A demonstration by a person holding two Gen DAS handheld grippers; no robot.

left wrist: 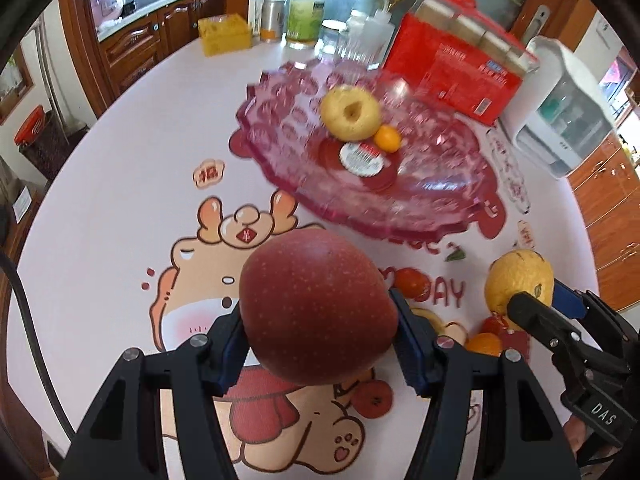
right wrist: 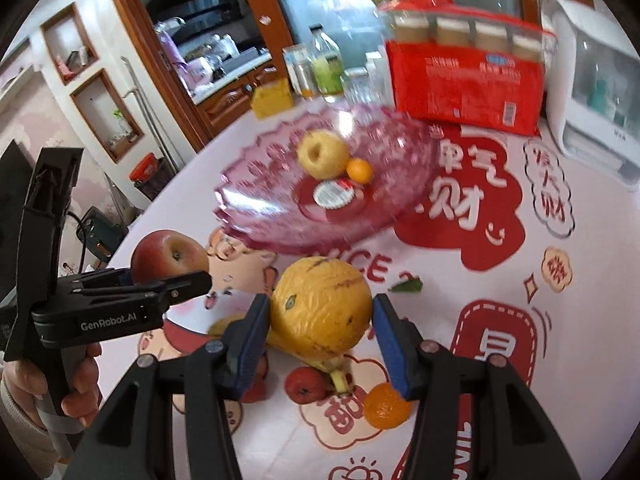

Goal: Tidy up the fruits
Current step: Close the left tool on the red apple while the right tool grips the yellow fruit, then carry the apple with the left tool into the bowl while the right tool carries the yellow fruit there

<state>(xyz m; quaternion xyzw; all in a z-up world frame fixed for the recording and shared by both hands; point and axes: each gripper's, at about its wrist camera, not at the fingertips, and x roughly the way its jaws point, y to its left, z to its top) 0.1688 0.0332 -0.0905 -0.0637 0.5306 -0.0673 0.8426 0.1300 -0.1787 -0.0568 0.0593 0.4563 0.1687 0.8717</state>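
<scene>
My left gripper is shut on a big red apple, held above the table short of the pink glass fruit plate. The plate holds a yellow apple and a small orange. My right gripper is shut on a wrinkled yellow citrus fruit, lifted over a banana, a small red fruit and a small orange. The plate lies beyond it. The left gripper and red apple show at left.
A red carton, a white appliance, bottles and a yellow box stand behind the plate. A green leaf scrap lies on the printed tablecloth. Wooden cabinets surround the round table.
</scene>
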